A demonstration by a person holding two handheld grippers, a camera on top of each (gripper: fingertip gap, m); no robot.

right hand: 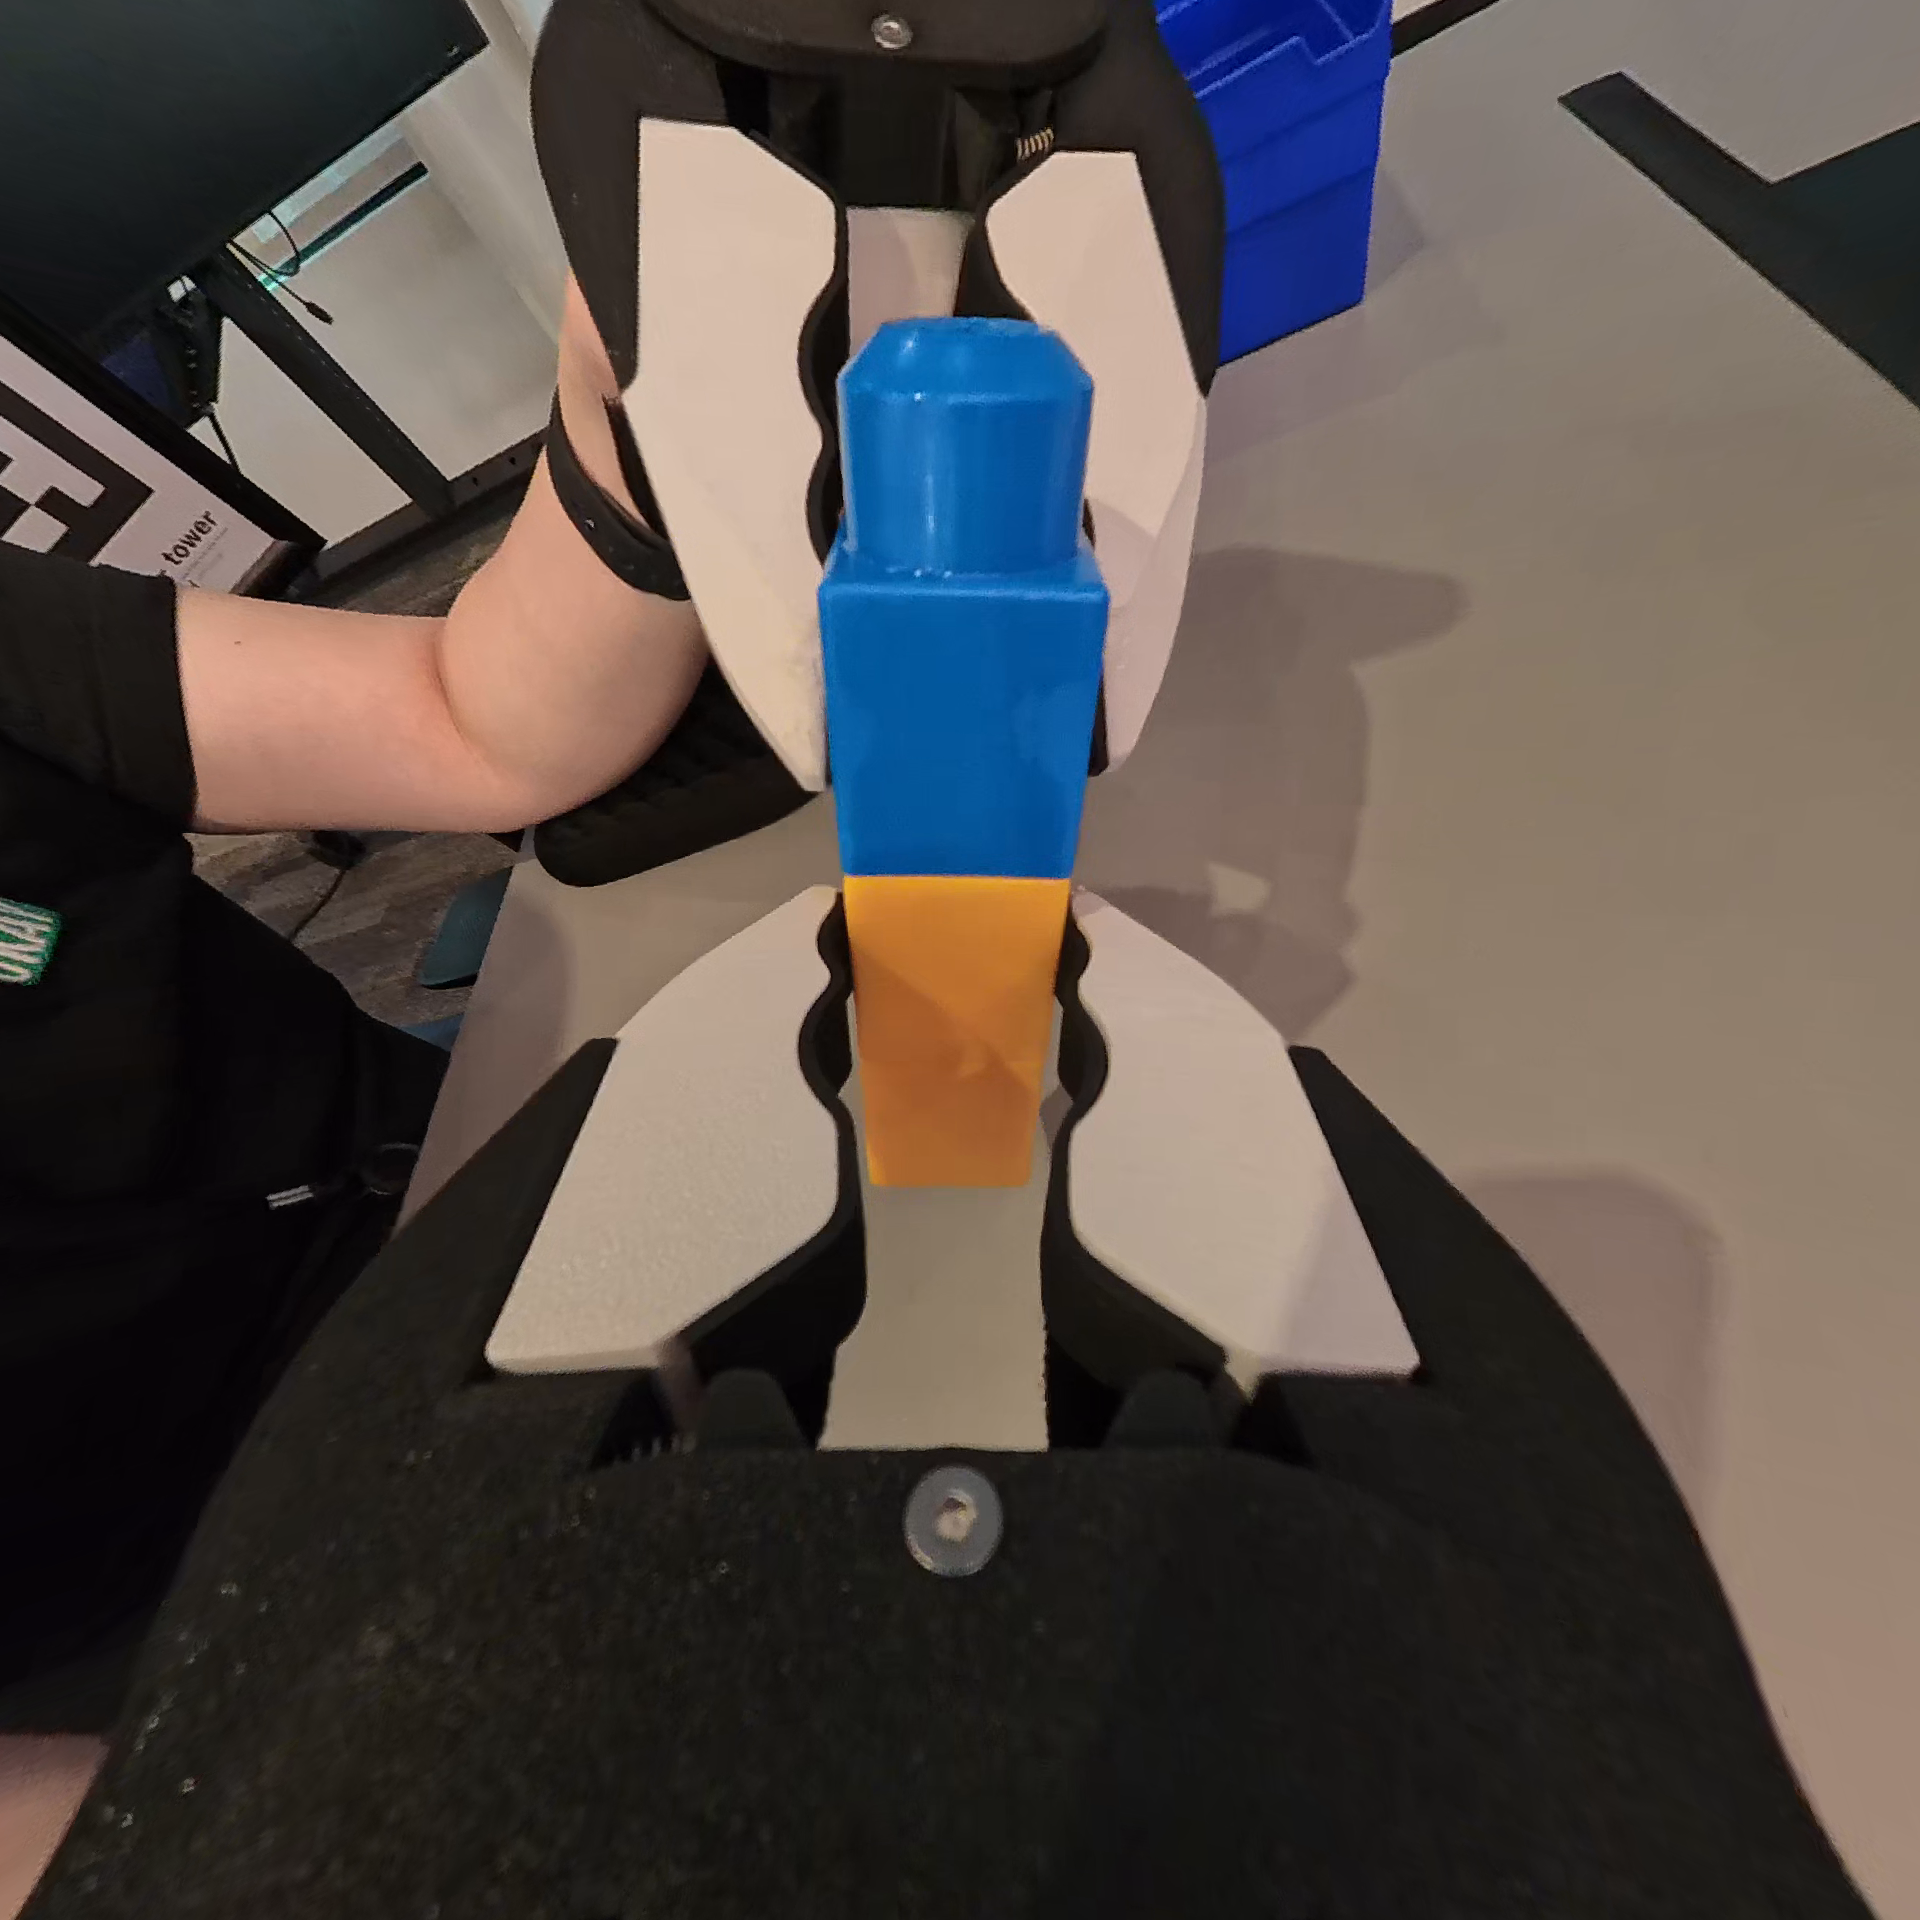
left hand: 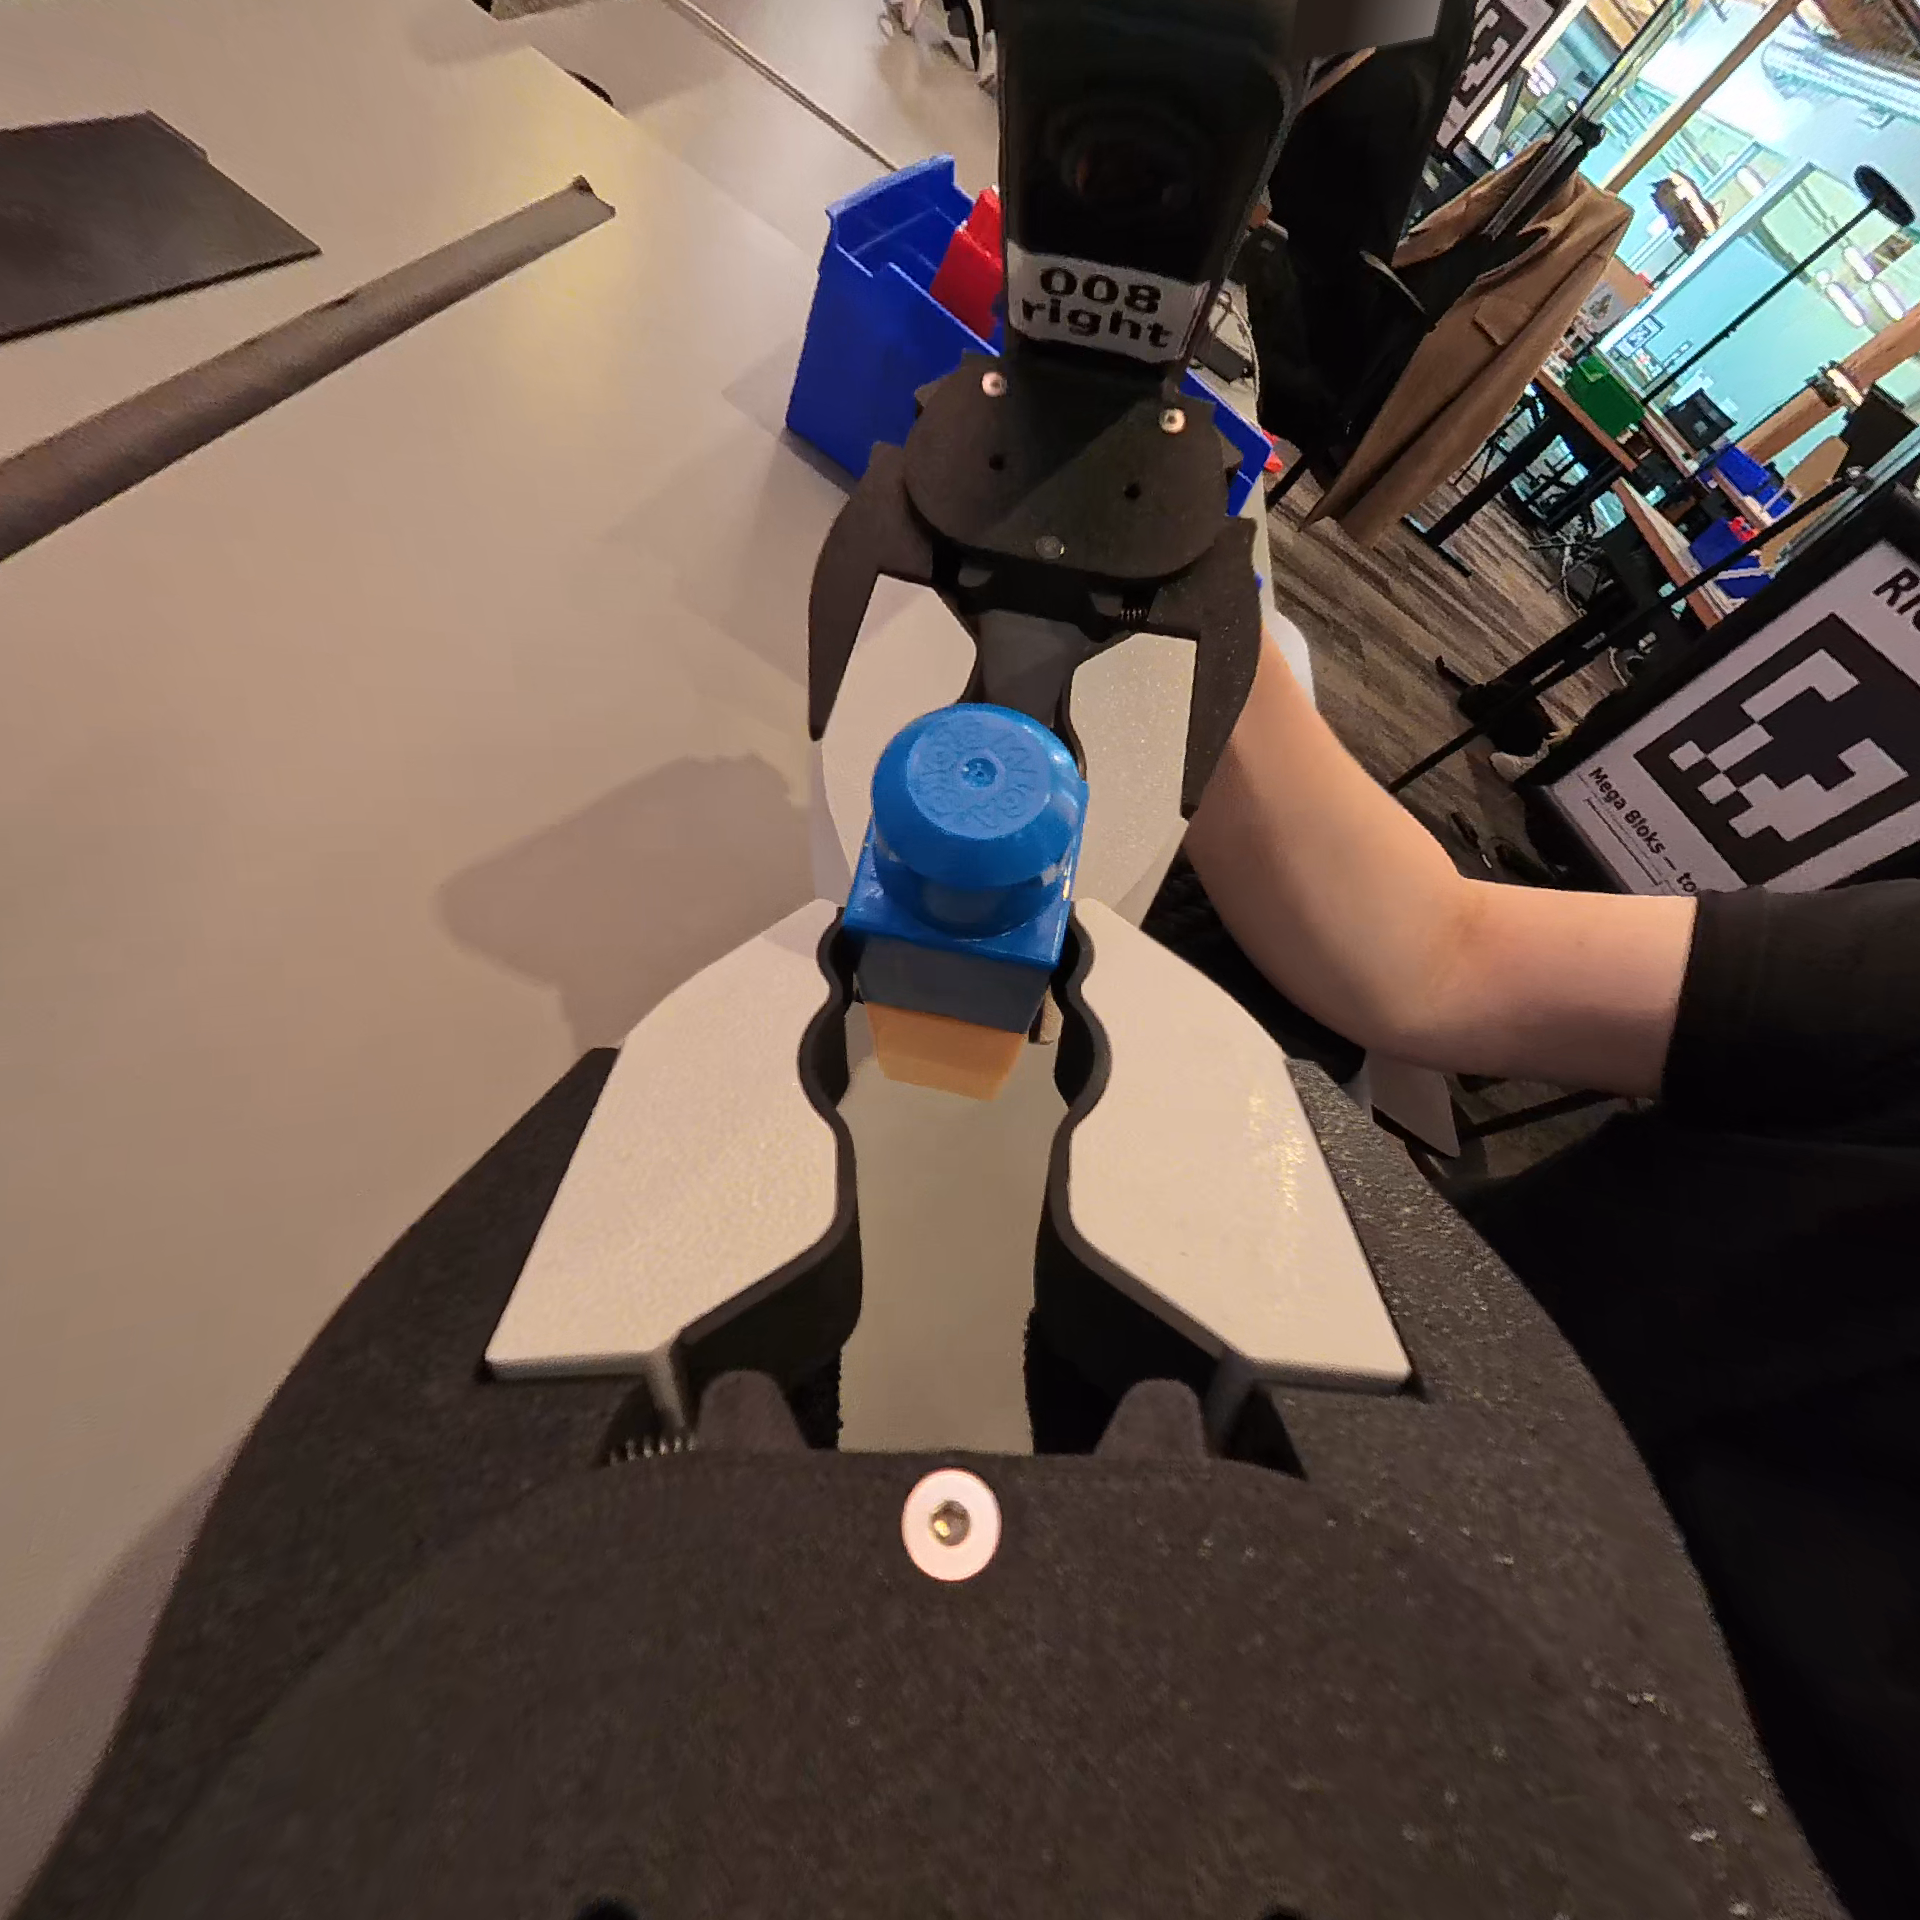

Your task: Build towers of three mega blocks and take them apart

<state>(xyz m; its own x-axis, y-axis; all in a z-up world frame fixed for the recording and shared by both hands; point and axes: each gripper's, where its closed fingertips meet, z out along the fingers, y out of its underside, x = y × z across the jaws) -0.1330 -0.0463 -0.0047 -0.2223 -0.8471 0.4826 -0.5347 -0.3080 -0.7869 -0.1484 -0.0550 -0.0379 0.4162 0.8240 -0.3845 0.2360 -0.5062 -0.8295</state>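
Left wrist view, nearest: the left gripper (left hand: 956, 966) has its white fingers drawn in on the blue block (left hand: 961, 935); its round stud points up and away from the camera; the orange block (left hand: 940, 1049) is joined beneath it.
Right wrist view, nearest: the right gripper (right hand: 956, 997) is clamped on the sides of the orange block (right hand: 951, 1039), jaws narrowed to the block's width; the blue block (right hand: 961, 707) sits on its far end, pinched there by the left gripper (right hand: 961, 623) coming in from the opposite side.
Tower: two blocks joined, held over the table between the facing grippers (whether it touches the top I cannot tell).
Surface: a pale grey table (left hand: 312, 831), matt, carrying the grippers' soft shadows; a dark strip (left hand: 260, 364) and a black sheet (left hand: 125, 218) lie farther left.
Edges: the table's edge runs beside the person's forearm (left hand: 1403, 935); bare tabletop lies to the left of the blocks.
Farther off: a blue bin (left hand: 883, 343) with a red piece (left hand: 971, 260) in it stands behind the right gripper.
Room: a board with a black-and-white marker (left hand: 1766, 758) stands off the table; beyond it a brown coat (left hand: 1475, 312) hangs, then desks and glass walls.
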